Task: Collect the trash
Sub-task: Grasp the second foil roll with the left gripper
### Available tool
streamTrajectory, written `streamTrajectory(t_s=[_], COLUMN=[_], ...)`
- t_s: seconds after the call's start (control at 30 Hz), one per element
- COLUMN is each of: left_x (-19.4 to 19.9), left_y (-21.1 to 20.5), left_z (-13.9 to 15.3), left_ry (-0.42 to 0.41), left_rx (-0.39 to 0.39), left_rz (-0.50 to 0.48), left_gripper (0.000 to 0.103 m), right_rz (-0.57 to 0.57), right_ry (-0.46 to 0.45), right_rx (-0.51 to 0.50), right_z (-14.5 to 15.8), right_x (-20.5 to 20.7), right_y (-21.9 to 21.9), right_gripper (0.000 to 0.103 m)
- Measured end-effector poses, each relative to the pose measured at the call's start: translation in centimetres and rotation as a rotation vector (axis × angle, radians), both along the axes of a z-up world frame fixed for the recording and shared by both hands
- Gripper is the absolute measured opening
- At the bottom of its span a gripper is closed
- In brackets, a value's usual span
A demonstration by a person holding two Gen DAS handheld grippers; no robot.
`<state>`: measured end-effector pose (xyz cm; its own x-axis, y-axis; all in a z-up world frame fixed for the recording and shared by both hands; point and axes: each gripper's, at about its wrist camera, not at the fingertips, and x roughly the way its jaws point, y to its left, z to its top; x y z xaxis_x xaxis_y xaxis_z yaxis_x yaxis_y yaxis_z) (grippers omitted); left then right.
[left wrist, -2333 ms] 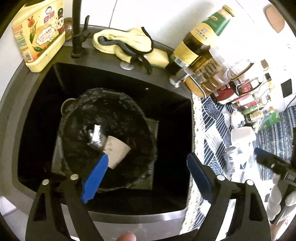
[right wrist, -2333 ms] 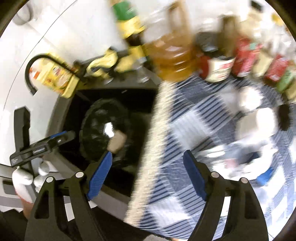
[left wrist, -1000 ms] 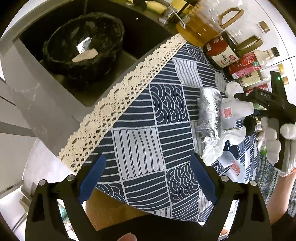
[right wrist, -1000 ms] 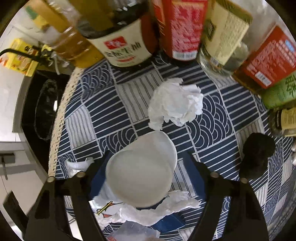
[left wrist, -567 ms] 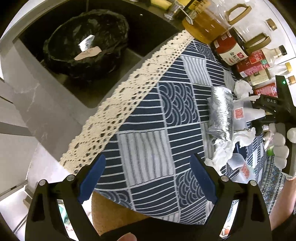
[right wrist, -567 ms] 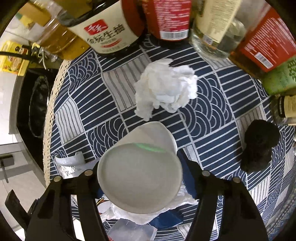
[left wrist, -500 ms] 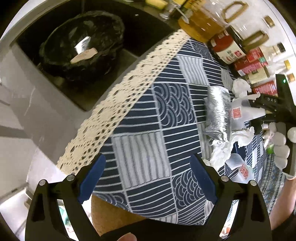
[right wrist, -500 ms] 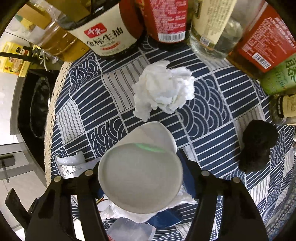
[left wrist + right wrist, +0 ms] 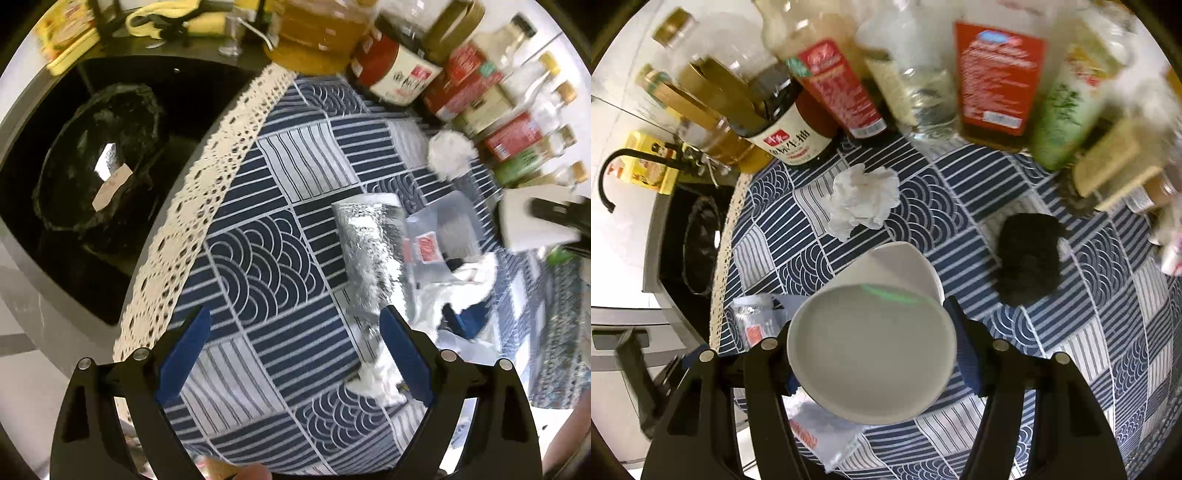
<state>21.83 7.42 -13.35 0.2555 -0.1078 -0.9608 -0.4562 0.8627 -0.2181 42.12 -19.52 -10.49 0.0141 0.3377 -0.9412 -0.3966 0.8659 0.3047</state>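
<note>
Cup (image 9: pixel 871 347) clamped in right claw (image 9: pixel 875 347).

A matt white paper cup (image 9: pixel 871 350) is seen clamped between the smooth blue plastic pads (image 9: pixel 964 347) of the right gripper (image 9: pixel 875 354), above a woven cloth (image 9: pixel 1089 332) printed in navy and white and edged with cream lace (image 9: pixel 207 192). Crinkled, shiny silver foil (image 9: pixel 365 251) and soft crumpled tissue (image 9: pixel 862 201) are seen on it, beside a rough, matt black lump (image 9: pixel 1028 258). A glossy black plastic bag (image 9: pixel 99 166) lines the bin in the dark sink (image 9: pixel 207 88).
</note>
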Motion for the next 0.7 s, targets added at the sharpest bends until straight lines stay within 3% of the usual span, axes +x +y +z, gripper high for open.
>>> streamTrajectory(t_s=[0.33, 0.47, 0.7], left_x=[4.3, 4.5, 5.9], left_y=[-2.8, -2.6, -3.4], left_z=[-1.2, -1.5, -2.1], left_ry=[0.025, 0.029, 0.036], left_rx=[0.005, -0.045, -0.026], left_rz=[-0.109, -0.075, -0.076], left_gripper=[0.090, 0.090, 0.090], right_rz=[-0.040, -0.052, -0.063], right_ry=[-0.010, -0.002, -0.002], right_rx=[0.060, 0.063, 0.069], right_z=[1.2, 1.1, 0.8], right_x=[-2.8, -3.1, -3.2], right_y=[-3.4, -4.7, -6.2], right_gripper=[0.064, 0.064, 0.064])
